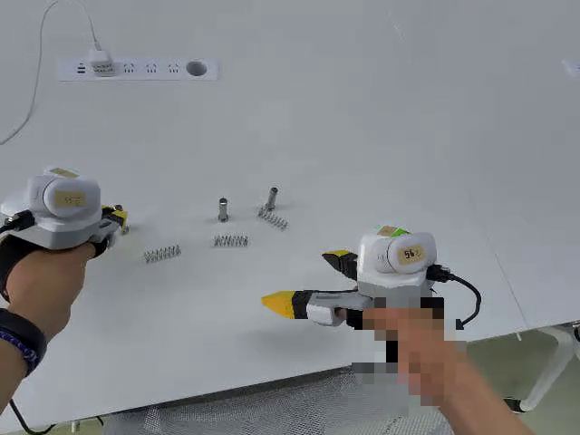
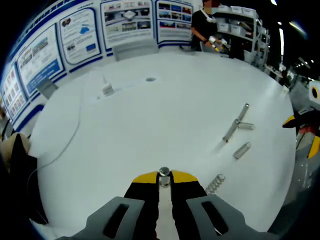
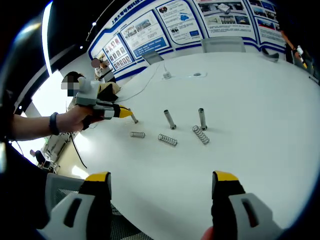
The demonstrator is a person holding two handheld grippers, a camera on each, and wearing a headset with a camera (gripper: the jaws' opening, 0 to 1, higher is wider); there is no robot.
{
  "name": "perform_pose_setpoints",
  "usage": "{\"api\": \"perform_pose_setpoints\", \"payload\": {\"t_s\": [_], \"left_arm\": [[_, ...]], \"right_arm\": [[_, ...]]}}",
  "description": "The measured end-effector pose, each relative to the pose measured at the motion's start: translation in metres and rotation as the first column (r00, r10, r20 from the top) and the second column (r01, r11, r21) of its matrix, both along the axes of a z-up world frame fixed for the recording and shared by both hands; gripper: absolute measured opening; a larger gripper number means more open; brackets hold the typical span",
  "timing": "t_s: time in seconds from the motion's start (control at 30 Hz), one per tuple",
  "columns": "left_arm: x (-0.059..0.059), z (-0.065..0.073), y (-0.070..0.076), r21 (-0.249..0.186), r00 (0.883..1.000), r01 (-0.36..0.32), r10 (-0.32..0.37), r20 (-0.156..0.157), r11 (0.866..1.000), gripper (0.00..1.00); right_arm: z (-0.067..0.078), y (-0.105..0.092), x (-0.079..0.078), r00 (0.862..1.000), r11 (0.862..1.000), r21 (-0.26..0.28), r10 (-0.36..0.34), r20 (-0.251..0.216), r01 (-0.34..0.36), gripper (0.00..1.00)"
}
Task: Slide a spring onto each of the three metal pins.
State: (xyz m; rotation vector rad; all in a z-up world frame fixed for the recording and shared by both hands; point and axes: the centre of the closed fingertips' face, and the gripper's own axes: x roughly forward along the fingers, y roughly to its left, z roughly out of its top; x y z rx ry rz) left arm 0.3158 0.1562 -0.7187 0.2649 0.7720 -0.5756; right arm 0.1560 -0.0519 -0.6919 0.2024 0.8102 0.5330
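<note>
The left gripper [image 1: 116, 217] has its fingers shut tight on one metal pin [image 2: 164, 175]. Two more pins stand up on the white surface [image 1: 362, 136]: the middle pin [image 1: 223, 209] and the right pin [image 1: 271, 198]. Three springs lie flat near them: the left spring [image 1: 162, 254], the middle spring [image 1: 230, 240] and the right spring [image 1: 273, 218], just beside the right pin. The right gripper [image 3: 161, 176] has its fingers wide apart, holding nothing. The head view shows a power strip [image 1: 136, 69]; the right gripper view shows wall posters [image 3: 200, 20].
</note>
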Motion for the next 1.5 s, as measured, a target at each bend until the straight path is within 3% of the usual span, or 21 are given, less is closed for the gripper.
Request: {"api": "perform_pose_setpoints", "payload": {"t_s": [0.8,1.5], "left_arm": [[-0.006,-0.001,-0.004,-0.013,1.000,-0.001,0.002,0.020,1.000,0.07],[-0.007,-0.002,-0.028,-0.035,1.000,0.009,-0.008,0.028,0.999,0.07]], "right_arm": [[-0.001,0.003,-0.001,1.000,1.000,0.004,0.008,-0.006,-0.008,0.84],[-0.002,0.003,-0.002,1.000,1.000,0.002,0.012,-0.011,-0.012,0.84]]}}
